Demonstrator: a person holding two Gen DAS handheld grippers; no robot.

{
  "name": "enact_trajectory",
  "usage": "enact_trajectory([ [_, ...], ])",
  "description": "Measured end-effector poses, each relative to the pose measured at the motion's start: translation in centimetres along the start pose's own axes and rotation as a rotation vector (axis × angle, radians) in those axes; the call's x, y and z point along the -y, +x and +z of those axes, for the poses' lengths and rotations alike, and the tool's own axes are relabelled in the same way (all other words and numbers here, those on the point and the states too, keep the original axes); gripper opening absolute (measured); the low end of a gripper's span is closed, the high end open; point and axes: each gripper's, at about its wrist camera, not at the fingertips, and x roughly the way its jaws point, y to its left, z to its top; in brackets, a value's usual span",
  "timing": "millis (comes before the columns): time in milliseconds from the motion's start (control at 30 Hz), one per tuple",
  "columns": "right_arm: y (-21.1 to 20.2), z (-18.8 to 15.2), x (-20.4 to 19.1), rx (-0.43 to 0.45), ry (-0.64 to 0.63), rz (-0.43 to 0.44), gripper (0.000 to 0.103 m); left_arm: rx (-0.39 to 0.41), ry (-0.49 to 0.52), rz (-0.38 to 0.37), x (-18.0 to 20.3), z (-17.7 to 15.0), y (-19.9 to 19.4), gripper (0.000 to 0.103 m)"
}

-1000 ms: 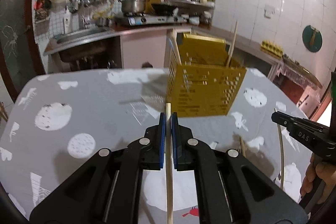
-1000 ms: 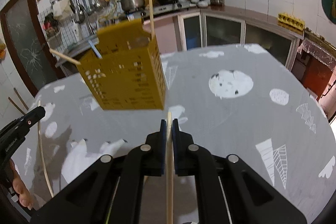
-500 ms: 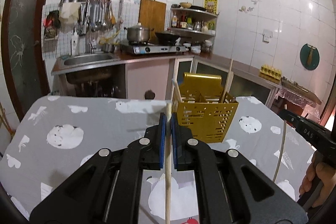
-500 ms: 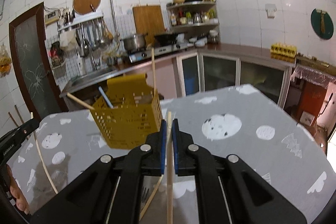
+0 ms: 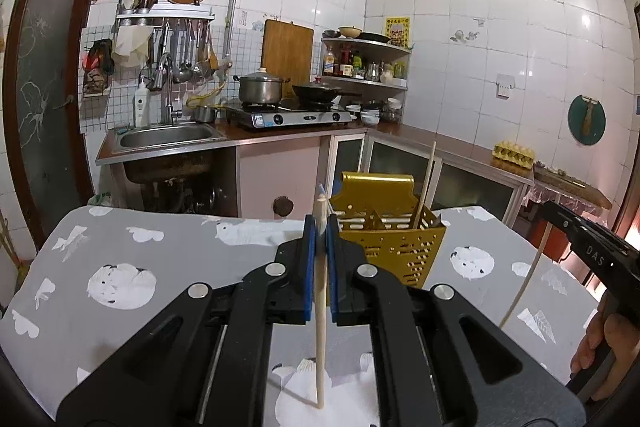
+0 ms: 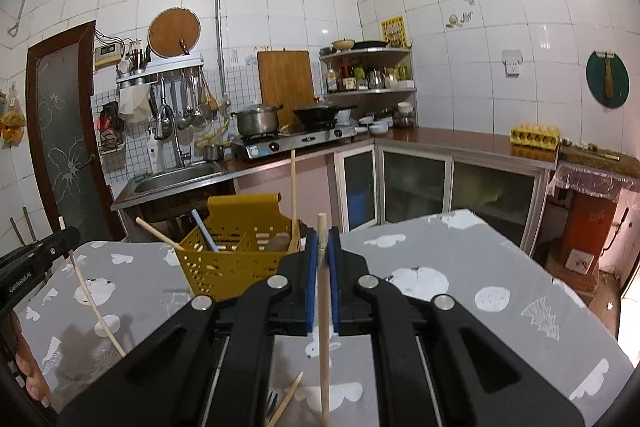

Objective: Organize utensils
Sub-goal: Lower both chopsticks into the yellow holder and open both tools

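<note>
The left gripper (image 5: 319,227) is pinching a pale wooden chopstick (image 5: 320,327) between its blue fingers (image 5: 307,267). The chopstick is standing nearly upright, its top just above the fingertips and its lower end hanging above the counter (image 5: 160,267), which is wearing a grey cloth with white prints. In the right wrist view, this same gripper is showing at the left edge, with its chopstick slanting down below it.

The yellow perforated utensil basket (image 5: 394,247) is sitting on the counter just beyond the left gripper, slightly to its right. It is holding one tall stick leaning upright, a shorter stick leaning out to the left, and a blue-handled item.

The right gripper (image 6: 320,239) is pinching a second wooden chopstick (image 6: 324,339) between its fingers (image 6: 334,279), also nearly upright. The basket is lying ahead and to the left of this gripper. Another loose stick (image 6: 286,403) is lying on the counter below the right gripper.
</note>
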Motion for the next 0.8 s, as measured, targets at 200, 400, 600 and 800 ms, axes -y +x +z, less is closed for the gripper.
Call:
enact_trajectory([
  [200,0.4,1.1,0.1,0.022,0.0,0.009,0.006,0.015,-0.022,-0.009,-0.2,1.3,0.9,0.004],
  [400,1.0,2.4,-0.5,0.038,-0.007,0.027,0.006,0.042,-0.028,-0.026,0.2,3.2,1.5,0.004],
  [600,0.9,5.0,-1.2,0.077,-0.015,0.052,0.006,0.089,-0.026,-0.046,0.9,6.3,1.7,0.004],
  [800,1.0,9.9,-2.5,0.148,-0.016,0.092,0.006,0.162,-0.022,-0.05,2.0,10.9,2.1,0.004],
])
